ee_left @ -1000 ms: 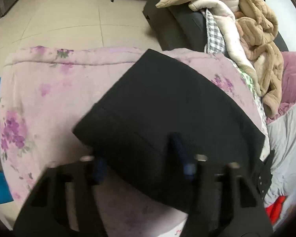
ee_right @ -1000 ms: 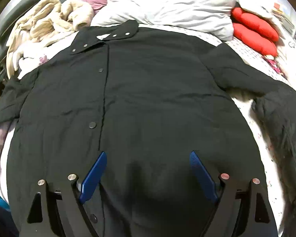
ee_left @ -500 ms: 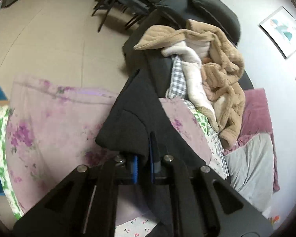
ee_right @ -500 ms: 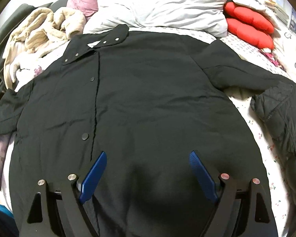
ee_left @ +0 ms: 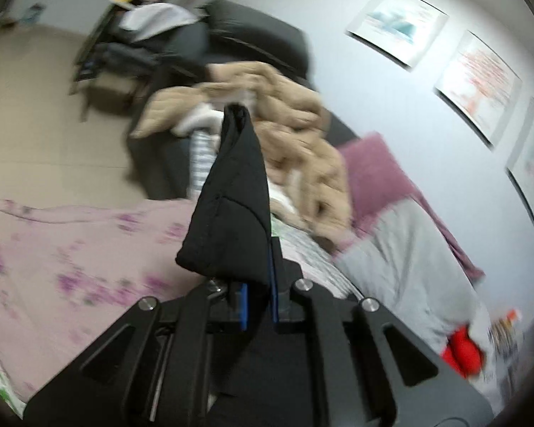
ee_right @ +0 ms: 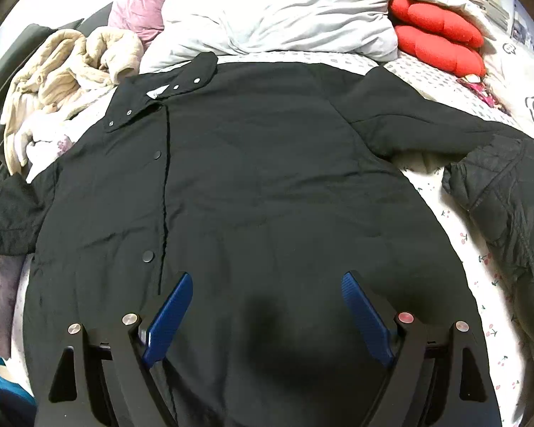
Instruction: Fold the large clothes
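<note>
Black coat (ee_right: 267, 185): spread front-up across bed (ee_right: 455, 220), buttoned, collar far. Soft, padded, probably bulky yet light; likely to sag and slide. Left sleeve cuff (ee_left: 231, 213) lifted, pinched in left gripper (ee_left: 258, 302), jaws narrow. Right gripper (ee_right: 267, 306) spread wide above hem, holding nothing. Best taken at cuffs, hem corners, shoulder seams.

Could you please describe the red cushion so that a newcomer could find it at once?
Start at the black coat spread on the bed. Beyond its collar lies a grey duvet; the red cushion sits just right of it, the only bright red, lobed thing among pale bedding.
</note>
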Available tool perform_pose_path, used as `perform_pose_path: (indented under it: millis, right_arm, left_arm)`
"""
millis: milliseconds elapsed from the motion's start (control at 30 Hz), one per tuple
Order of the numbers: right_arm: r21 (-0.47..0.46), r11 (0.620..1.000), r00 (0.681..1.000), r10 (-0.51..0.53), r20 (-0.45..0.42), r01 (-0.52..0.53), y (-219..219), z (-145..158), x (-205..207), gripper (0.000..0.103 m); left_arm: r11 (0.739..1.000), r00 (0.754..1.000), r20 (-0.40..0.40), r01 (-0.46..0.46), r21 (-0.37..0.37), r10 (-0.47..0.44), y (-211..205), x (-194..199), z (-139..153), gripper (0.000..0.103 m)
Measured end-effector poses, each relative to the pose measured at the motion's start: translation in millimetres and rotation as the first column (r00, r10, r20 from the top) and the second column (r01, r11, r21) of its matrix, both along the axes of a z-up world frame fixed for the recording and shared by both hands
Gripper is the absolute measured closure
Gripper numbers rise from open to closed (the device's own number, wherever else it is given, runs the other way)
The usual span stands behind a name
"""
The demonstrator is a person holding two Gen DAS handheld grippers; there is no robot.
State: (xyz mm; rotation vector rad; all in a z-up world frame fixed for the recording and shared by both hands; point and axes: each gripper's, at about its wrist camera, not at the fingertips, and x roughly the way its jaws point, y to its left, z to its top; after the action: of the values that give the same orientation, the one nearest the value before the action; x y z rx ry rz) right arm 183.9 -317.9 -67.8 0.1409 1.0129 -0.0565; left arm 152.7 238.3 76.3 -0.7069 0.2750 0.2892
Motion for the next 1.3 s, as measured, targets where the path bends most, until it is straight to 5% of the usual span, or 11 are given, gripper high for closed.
perform_pose_path:
  millis: [200, 300, 367, 400, 500, 533, 600, 733, 1000, 1133, 1300]
  right_arm:
    - [0.010, 1.000, 1.000, -0.012, 0.002, 0.012, -1.4, 0.3, 0.8, 0.016]
    - [0.022, 1.000, 1.000, -0.019, 0.005, 0.019, -3.6, -0.4, 2.1, 0.016]
    - [0.025, 0.999, 1.000, -0.025, 0.002, 0.025, -5.2, -2.6, 5.0, 0.016]
    - [0.026, 0.999, 1.000, -0.031, -0.001, 0.031, -6.5, -4.4, 7.0, 0.016]
    - [0.029, 0.998, 0.999, -0.046, -0.018, 0.046, -11.8, -10.7, 12.6, 0.016]
    - [0.028, 0.998, 0.998, -0.052, -0.025, 0.052, -13.9, -12.8, 13.8, 0.016]
    - [0.028, 0.998, 0.998, -0.060, -0.033, 0.061, -18.8, -15.2, 15.2, 0.016]
    - [0.036, 0.997, 0.997, -0.073, -0.034, 0.075, -27.4, -16.4, 17.1, 0.016]
    - [0.193, 0.981, 0.999, -0.021, -0.046, 0.030, -26.5, -27.7, 29.3, 0.016]
    - [0.353, 0.935, 0.999, 0.042, -0.009, -0.036, -5.9, -35.5, 47.0, 0.017]
    - [0.413, 0.904, 0.992, 0.128, -0.013, -0.111, 35.8, -55.0, 78.2, 0.039]
  left_arm:
    - [0.975, 0.977, 0.024, 0.209, 0.077, -0.211, -85.5, 34.0, 16.0, 0.092]
    - [0.919, 0.921, 0.012, 0.388, 0.075, -0.390, -131.4, 57.2, 10.3, 0.092]
    - [0.844, 0.849, -0.031, 0.529, 0.089, -0.528, -174.3, 77.9, 1.3, 0.086]
    - [0.777, 0.781, -0.044, 0.625, 0.073, -0.623, -199.1, 87.8, -8.8, 0.076]
    - [0.635, 0.634, -0.097, 0.772, 0.026, -0.767, -242.7, 101.8, -35.9, 0.047]
    - [0.619, 0.618, -0.121, 0.785, 0.033, -0.777, -249.9, 102.0, -40.6, 0.047]
    - [0.619, 0.617, -0.163, 0.784, 0.044, -0.770, -254.2, 104.0, -49.0, 0.046]
    - [0.633, 0.619, -0.153, 0.772, -0.063, -0.770, -238.4, 114.9, -66.3, 0.036]
    - [0.767, 0.674, -0.377, 0.608, -0.203, -0.635, -208.3, 131.4, -128.0, 0.036]
    - [0.793, 0.664, -0.467, 0.589, -0.154, -0.584, -209.4, 134.4, -142.8, 0.036]
    - [0.808, 0.655, -0.520, 0.576, -0.126, -0.548, -210.4, 136.6, -145.3, 0.036]
